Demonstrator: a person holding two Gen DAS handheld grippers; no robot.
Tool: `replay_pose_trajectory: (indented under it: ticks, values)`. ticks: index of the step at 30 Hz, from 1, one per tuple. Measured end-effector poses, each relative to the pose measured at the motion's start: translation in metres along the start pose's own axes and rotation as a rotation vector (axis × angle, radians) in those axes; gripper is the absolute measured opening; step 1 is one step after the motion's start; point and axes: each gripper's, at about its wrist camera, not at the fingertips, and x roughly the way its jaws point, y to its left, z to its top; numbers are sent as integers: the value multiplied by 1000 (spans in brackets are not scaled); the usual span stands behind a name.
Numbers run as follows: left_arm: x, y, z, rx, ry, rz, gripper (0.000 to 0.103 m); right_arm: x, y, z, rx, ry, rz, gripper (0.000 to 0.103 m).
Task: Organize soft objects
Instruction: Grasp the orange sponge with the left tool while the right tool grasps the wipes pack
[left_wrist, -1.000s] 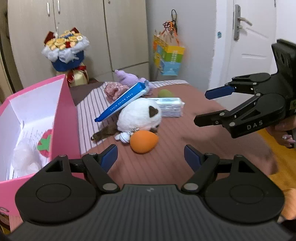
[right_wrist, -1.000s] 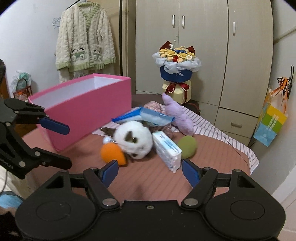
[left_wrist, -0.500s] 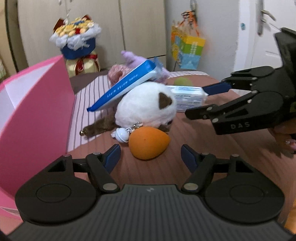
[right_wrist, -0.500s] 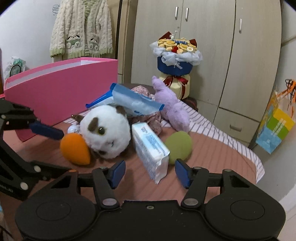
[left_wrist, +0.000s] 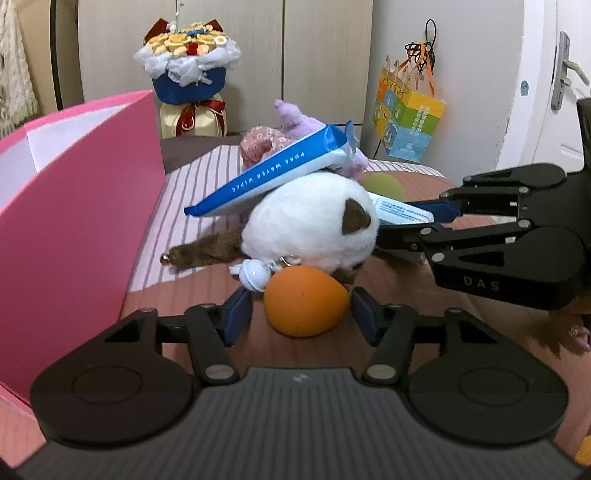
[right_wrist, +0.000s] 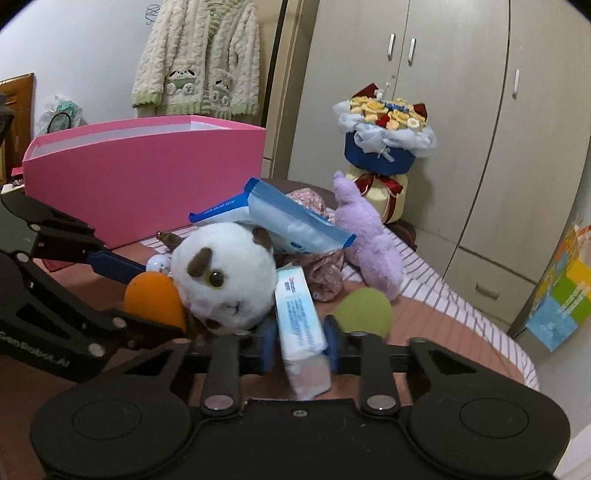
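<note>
An orange egg-shaped sponge (left_wrist: 306, 301) lies on the brown table between the fingers of my left gripper (left_wrist: 301, 312), whose jaws stand close on both sides of it. A white plush cat head (left_wrist: 312, 220) sits just behind it, with a blue wipes pack (left_wrist: 273, 172) leaning on top. My right gripper (right_wrist: 300, 342) has its jaws against a white tissue pack (right_wrist: 301, 317). It also shows in the left wrist view (left_wrist: 417, 225). A green sponge (right_wrist: 365, 311), a purple plush (right_wrist: 365, 236) and a pink floral cloth (right_wrist: 314, 266) lie behind.
A tall pink box (left_wrist: 74, 221) with an open top stands at the left of the pile, seen also in the right wrist view (right_wrist: 147, 173). A flower bouquet (right_wrist: 384, 140) and wardrobe stand behind. A colourful paper bag (left_wrist: 408, 125) hangs by the door.
Both grippers moved forward into the pile. My left jaws narrowed around the orange sponge. My right jaws closed in onto the white tissue pack.
</note>
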Motion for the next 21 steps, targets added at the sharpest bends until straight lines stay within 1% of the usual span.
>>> replay_pose_trajectory:
  ticks: [1, 3, 7, 10, 14, 21]
  values:
    - [0, 1, 0, -13, 5, -17, 46, -1, 0, -1, 10, 2, 11, 25]
    - [-1, 3, -1, -35, 0, -18, 46, -4, 1, -1, 23, 6, 23, 24]
    - [1, 2, -2, -30, -6, -16, 46, 3, 0, -1, 58, 35, 19, 25]
    - [1, 1, -2, -24, -7, -14, 46, 14, 3, 0, 51, 60, 12, 25]
    - [0, 1, -1, -26, -7, -17, 45, 21, 5, 2, 52, 61, 5, 25]
    - [-13, -1, -5, -4, -27, -23, 45, 8, 10, -1, 109, 76, -22, 23]
